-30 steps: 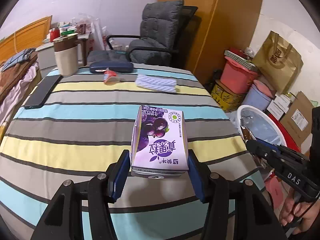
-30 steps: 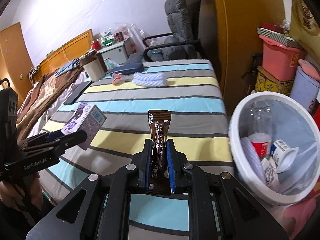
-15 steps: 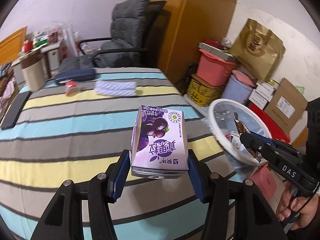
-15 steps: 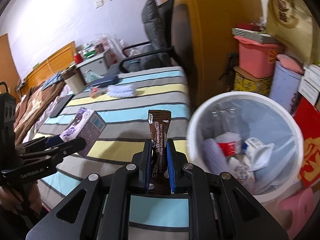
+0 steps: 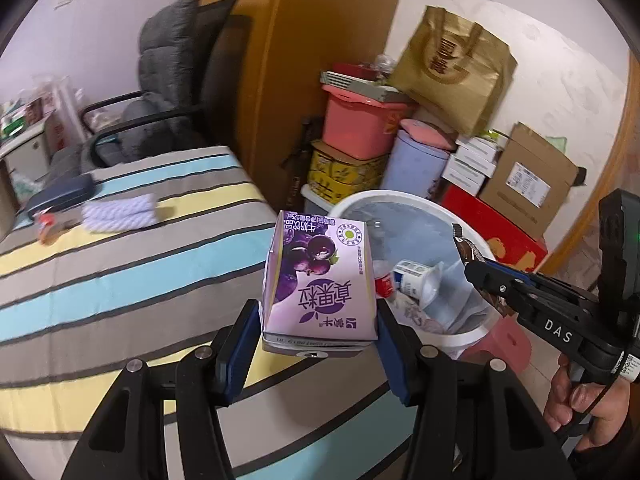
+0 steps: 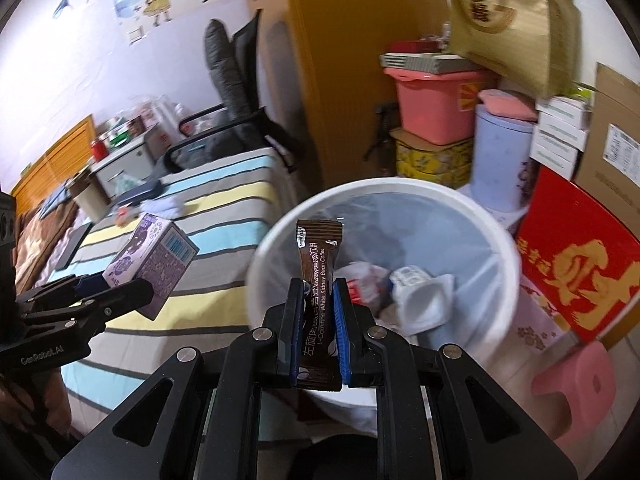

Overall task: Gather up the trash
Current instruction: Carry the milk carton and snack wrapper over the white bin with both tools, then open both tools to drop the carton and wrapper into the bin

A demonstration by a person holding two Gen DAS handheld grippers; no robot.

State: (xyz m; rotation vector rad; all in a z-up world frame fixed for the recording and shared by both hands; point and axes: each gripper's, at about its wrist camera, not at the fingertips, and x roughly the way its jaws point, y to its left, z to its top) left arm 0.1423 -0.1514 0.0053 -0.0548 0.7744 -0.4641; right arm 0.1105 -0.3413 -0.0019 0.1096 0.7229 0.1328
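Left wrist view: the left gripper (image 5: pixel 318 330) clamps a purple milk carton (image 5: pixel 319 280) between its blue pads, held level over the near edge of the striped table (image 5: pixel 120 264), just left of the white trash bin (image 5: pixel 472 332). At right, the right gripper (image 5: pixel 474 270), gripped by a hand (image 5: pixel 580 396), reaches over the bin.

Right wrist view: the right gripper (image 6: pixel 319 318) pinches an upright brown coffee sachet (image 6: pixel 319 280) above the bin (image 6: pixel 500 248), which holds a yogurt cup (image 6: pixel 420 296). The carton (image 6: pixel 152 264) is at left.

Purple milk carton (image 5: pixel 319 280) in left claw; brown coffee sachet (image 6: pixel 319 276) in right claw; white bin (image 6: pixel 496 264) beyond; striped blue-yellow-grey cloth (image 5: pixel 120 272) left.
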